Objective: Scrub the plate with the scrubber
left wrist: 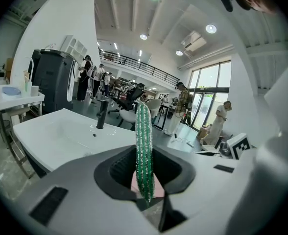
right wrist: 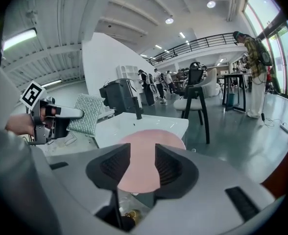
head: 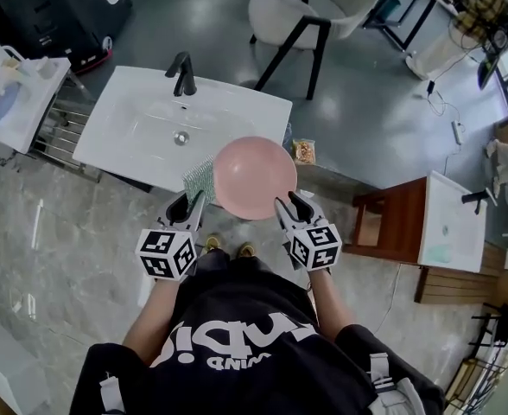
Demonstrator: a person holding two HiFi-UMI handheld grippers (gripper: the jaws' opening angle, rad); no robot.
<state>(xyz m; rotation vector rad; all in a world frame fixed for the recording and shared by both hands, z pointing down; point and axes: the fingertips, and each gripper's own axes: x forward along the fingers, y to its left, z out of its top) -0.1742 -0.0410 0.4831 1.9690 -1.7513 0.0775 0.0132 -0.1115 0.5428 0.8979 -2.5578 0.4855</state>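
Observation:
A round pink plate (head: pixel 254 177) sits at the front right corner of the white sink (head: pixel 133 119), overhanging its edge; whether it rests there I cannot tell. My left gripper (head: pixel 189 206) is just left of it, shut on a green glittery scrubber (head: pixel 200 180) that stands upright between the jaws (left wrist: pixel 144 151). My right gripper (head: pixel 290 206) is at the plate's right rim. Its jaws stand apart (right wrist: pixel 142 165), and the plate (right wrist: pixel 141 153) shows flat in the gap without the pads pressing on it. The right gripper view also shows the scrubber (right wrist: pixel 85 114) in the left gripper (right wrist: pixel 56 119).
A black faucet (head: pixel 183 74) rises at the sink's back. A white side table (head: pixel 16 102) stands at the left and a white chair (head: pixel 301 7) beyond the sink. Another basin on a wooden cabinet (head: pixel 448 223) is at the right. A small packet (head: pixel 304 151) lies on the floor.

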